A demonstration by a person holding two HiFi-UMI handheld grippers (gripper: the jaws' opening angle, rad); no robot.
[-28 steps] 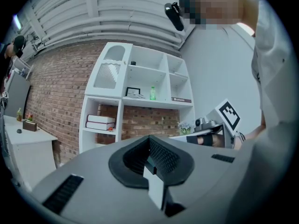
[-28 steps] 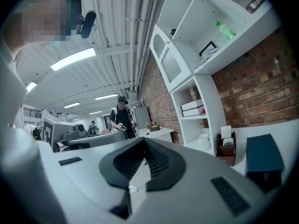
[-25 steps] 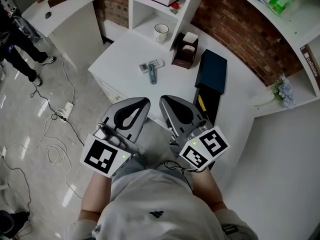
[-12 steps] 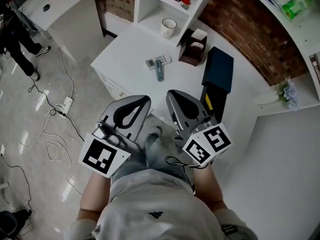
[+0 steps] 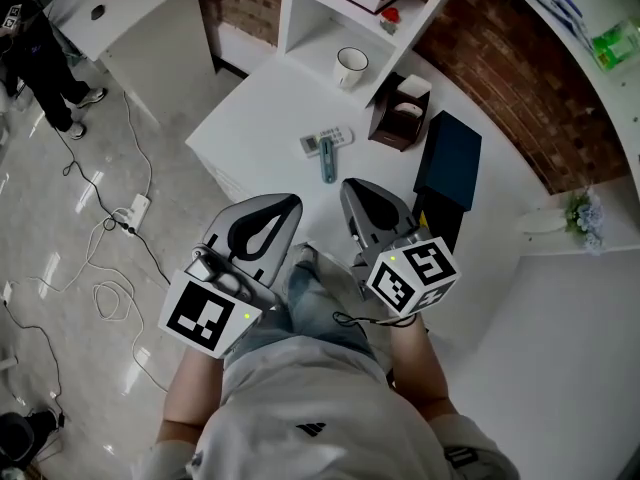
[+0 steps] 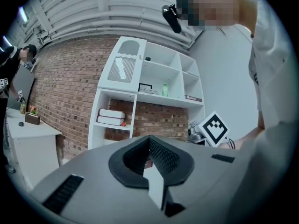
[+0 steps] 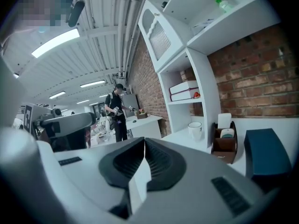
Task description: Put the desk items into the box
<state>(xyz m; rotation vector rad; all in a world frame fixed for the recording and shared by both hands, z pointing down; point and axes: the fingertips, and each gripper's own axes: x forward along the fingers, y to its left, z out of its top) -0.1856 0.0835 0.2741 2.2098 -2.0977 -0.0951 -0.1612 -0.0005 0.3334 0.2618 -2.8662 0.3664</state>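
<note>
On the white desk point(image 5: 270, 108) lie a small white remote point(image 5: 326, 138) and a grey-blue pen-like tool point(image 5: 328, 160). A white mug point(image 5: 350, 66) stands by the shelf and a brown organiser point(image 5: 403, 118) beside it. The dark blue box point(image 5: 452, 163) lies at the desk's right; its black lower part is half hidden behind my right gripper point(image 5: 352, 186). That gripper is shut and empty, its tip over the desk's near edge. My left gripper point(image 5: 290, 203) hangs shut and empty short of the desk. The right gripper view shows the mug point(image 7: 195, 130), organiser point(image 7: 225, 143) and box point(image 7: 264, 150) ahead.
A white shelf unit point(image 5: 330, 8) with red books stands behind the desk against the brick wall point(image 5: 500, 78). Cables and a power strip point(image 5: 132, 213) lie on the floor at the left. A second white desk point(image 5: 130, 8) and a person point(image 5: 40, 48) are at the far left.
Both grippers have come closer to the desk, the right one more and lower; its tip now overlaps the desk's near edge. The person's leg now shows between them. Both stay shut.
</note>
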